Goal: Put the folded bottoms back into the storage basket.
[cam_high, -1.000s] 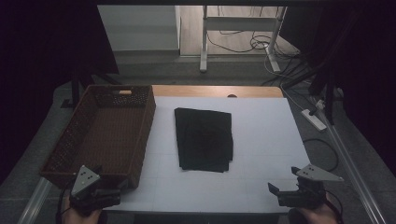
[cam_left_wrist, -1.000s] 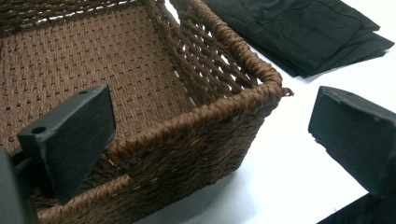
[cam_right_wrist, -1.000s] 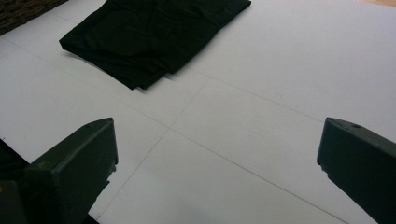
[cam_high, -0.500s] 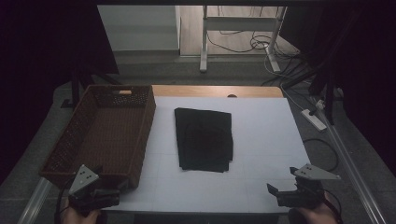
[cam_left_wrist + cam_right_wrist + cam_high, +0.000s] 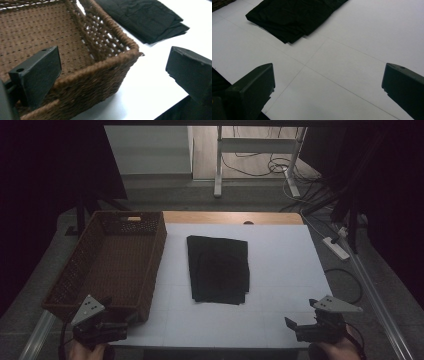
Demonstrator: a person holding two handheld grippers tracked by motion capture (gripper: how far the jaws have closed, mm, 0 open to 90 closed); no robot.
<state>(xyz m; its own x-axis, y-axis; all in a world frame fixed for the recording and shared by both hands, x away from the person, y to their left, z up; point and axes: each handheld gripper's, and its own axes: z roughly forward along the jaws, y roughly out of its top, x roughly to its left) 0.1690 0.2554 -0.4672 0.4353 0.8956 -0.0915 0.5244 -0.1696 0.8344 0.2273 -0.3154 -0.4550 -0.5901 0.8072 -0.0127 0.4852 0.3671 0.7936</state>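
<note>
Table point(image 5: 280, 265): white sheet over the top, faint grid lines on it, a strip of bare wood along the far edge at 12 o'clock. Room around it is dark; cables and a stand leg lie on the floor beyond.

Basket point(image 5: 112, 265): brown woven, rectangular, long side running away from me, sitting on the table's 9 o'clock side. In my left gripper view its near corner point(image 5: 125, 53) is close in front, with the weave of the wall and the floor inside plain to see.

Folded cloth point(image 5: 218, 268): black, a neat rectangle with layered edges, lying flat near the middle of the sheet, just beside the basket on its 3 o'clock side but not touching it. In my right gripper view it lies at 11 o'clock point(image 5: 292, 17), well apart from my jaws; in my left gripper view at 1 o'clock point(image 5: 145, 20).

My left gripper point(image 5: 97, 325): at 7 o'clock on the table edge, against the basket's near end, grey plate on top. Jaws stand wide apart, nothing between them but the basket corner in the gap beyond.

My right gripper point(image 5: 320, 322): at 5 o'clock, over bare white sheet. Jaws wide apart, holding nothing.

My hands point(image 5: 340, 347) hold both grippers low at the near edge.
</note>
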